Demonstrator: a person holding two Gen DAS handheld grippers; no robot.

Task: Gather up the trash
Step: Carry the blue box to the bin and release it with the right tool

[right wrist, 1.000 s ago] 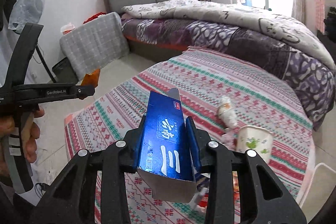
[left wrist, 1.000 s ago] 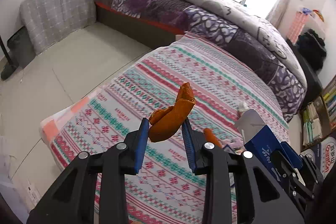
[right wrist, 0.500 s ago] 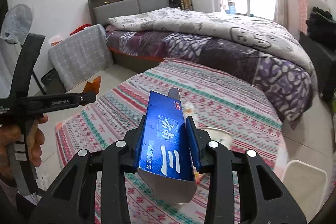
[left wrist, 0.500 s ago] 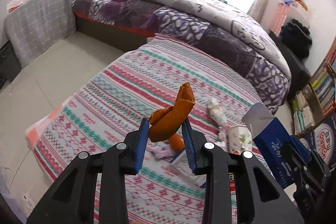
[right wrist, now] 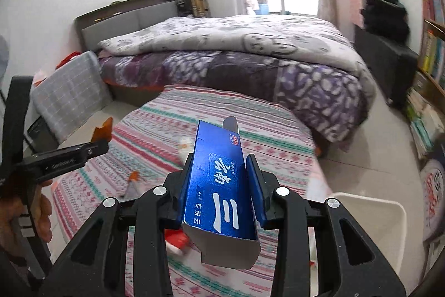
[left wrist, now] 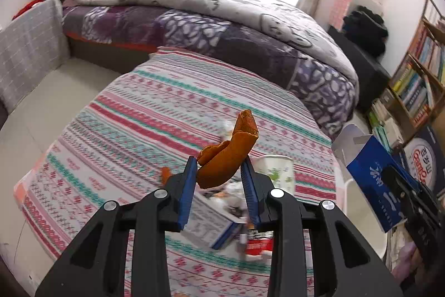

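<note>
Two wrist cameras, both facing the bed

Each looks forward along my tool, close above the striped worktop (left wrist: 155, 107); both share the worktop (right wrist: 222, 113), far bed (left wrist: 222, 13) and right bookshelf (right wrist: 431, 52).

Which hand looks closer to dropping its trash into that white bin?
Probably the right. The right gripper, shut on the blue carton, has the white bin just beside it. The left gripper, holding the orange peel, hangs over the striped table.

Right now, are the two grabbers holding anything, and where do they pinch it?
The left gripper pinches the orange peel at its lower end. The right gripper squeezes the blue carton by its two long sides.
</note>
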